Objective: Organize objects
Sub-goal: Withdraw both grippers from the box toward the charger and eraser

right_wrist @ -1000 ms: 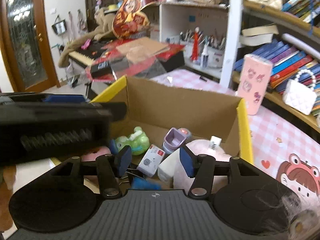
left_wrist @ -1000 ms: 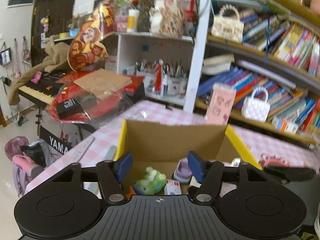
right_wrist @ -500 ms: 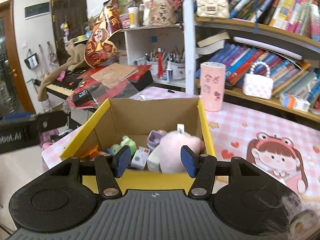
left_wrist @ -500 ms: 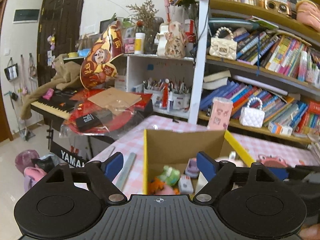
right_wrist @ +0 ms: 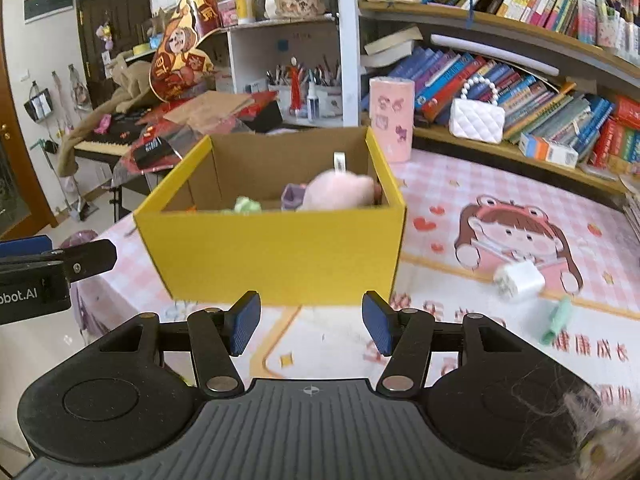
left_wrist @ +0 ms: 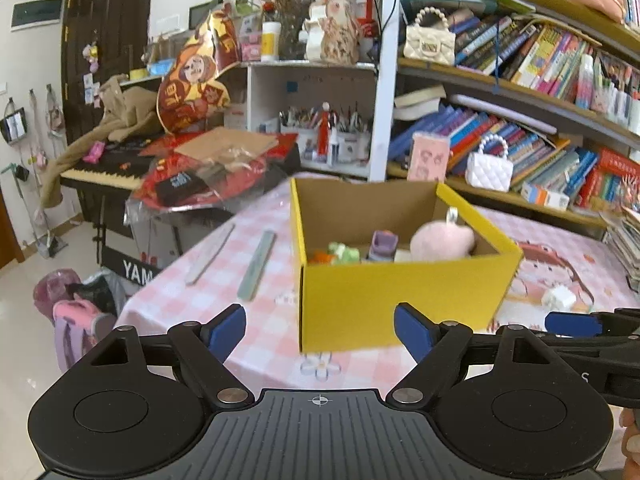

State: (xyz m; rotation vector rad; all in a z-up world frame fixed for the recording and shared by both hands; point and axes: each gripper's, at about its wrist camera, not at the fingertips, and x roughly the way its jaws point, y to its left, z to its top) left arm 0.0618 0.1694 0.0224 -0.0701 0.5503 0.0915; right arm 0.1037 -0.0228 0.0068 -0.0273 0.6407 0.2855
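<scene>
A yellow cardboard box (left_wrist: 400,296) (right_wrist: 272,252) stands on the pink checked tablecloth. Inside it lie a pink plush (left_wrist: 442,242) (right_wrist: 338,192), a green toy (left_wrist: 344,252) (right_wrist: 247,204) and a purple toy (left_wrist: 383,242) (right_wrist: 293,196). My left gripper (left_wrist: 320,330) hangs in front of the box's near wall, jaws wide open and empty. My right gripper (right_wrist: 312,320) is also short of the box, open with nothing between its pads. Right of the box, a white plug (right_wrist: 519,280) (left_wrist: 558,298) and a small mint-green piece (right_wrist: 556,322) lie on the cloth.
Two flat strips (left_wrist: 210,254) (left_wrist: 258,264) lie left of the box near the table's edge. A pink cylinder (right_wrist: 391,120) stands behind the box. Crowded bookshelves (right_wrist: 520,92) run along the back. A keyboard (left_wrist: 104,172) piled with clutter stands beyond the table's left end.
Both grippers have drawn back from over the box, which now stands whole and farther off. The left jaws have spread wider. Nothing was picked up.
</scene>
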